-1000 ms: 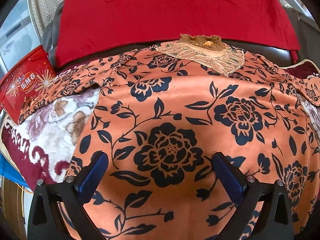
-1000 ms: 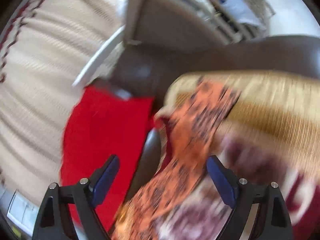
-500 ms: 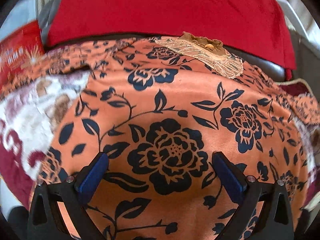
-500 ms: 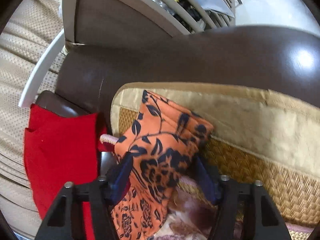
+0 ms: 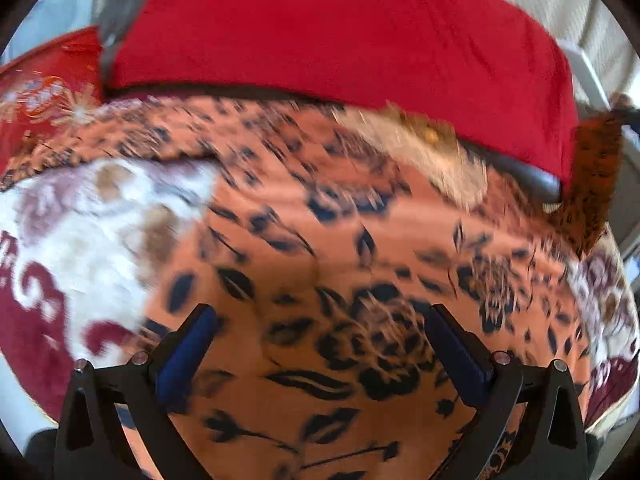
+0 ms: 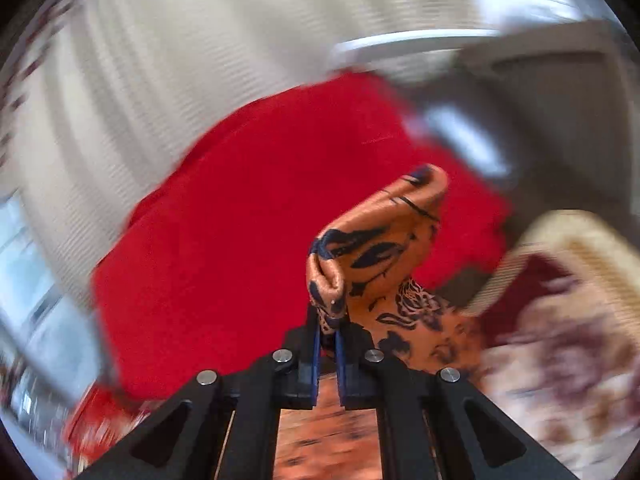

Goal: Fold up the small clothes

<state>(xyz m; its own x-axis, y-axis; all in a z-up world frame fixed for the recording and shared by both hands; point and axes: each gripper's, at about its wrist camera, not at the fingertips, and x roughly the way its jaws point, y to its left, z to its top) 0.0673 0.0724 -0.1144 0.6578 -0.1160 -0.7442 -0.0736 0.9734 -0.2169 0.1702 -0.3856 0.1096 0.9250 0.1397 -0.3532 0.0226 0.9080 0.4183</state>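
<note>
An orange garment with dark blue flowers [image 5: 360,240] lies spread flat in the left wrist view, its beige lace collar [image 5: 432,152] at the far side. My left gripper [image 5: 320,312] hovers open just above the cloth, with nothing between its blue pads. At the right edge one sleeve [image 5: 592,184] stands lifted off the surface. In the right wrist view my right gripper [image 6: 328,322] has that bunched sleeve [image 6: 380,248] between its pads, its jaws closing tight on the fabric and holding it up.
A red cloth [image 5: 340,32] covers the backrest behind the garment. A white and maroon plush blanket [image 5: 80,240] lies under it. A red patterned bag [image 5: 40,100] sits at the far left. A woven straw mat [image 6: 560,240] lies on the right.
The right gripper shut on the sleeve and swung it up and over toward the red cloth, rolling as it went. The left gripper slid sideways over the garment and stayed open.
</note>
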